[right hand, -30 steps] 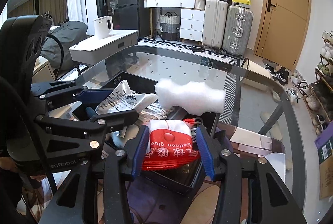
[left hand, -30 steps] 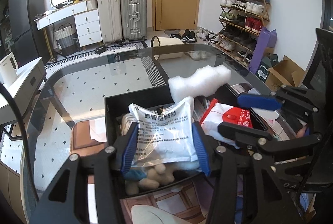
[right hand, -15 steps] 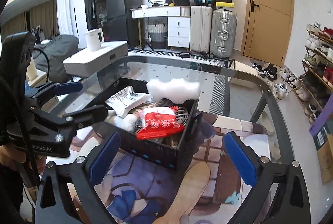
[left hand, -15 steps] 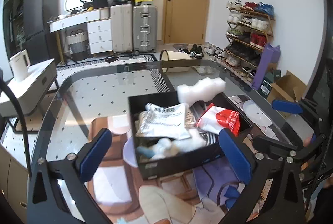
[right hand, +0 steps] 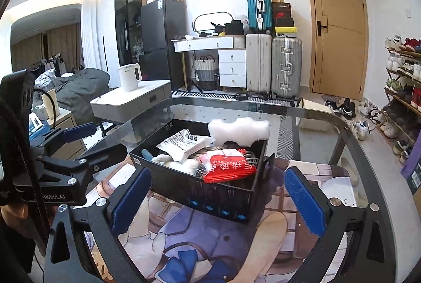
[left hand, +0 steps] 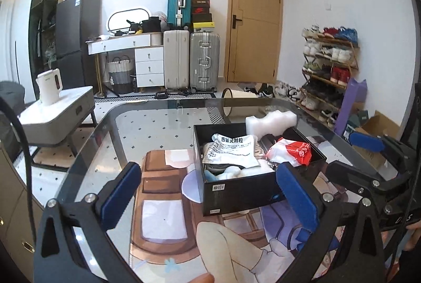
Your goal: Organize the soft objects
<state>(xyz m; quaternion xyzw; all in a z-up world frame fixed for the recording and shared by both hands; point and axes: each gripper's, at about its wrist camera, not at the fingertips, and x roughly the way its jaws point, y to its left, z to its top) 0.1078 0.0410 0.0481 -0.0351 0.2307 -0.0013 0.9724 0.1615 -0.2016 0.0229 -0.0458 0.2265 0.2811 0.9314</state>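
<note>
Soft packets fill a black box ahead of both tongs — left gripper and right gripper spread wide, empty; lower contents hidden.

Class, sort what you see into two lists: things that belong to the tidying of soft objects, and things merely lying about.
Job:
black box
white printed pouch
red and white packet
white foam piece

Lying about:
kettle
suitcases
shoe rack
</note>
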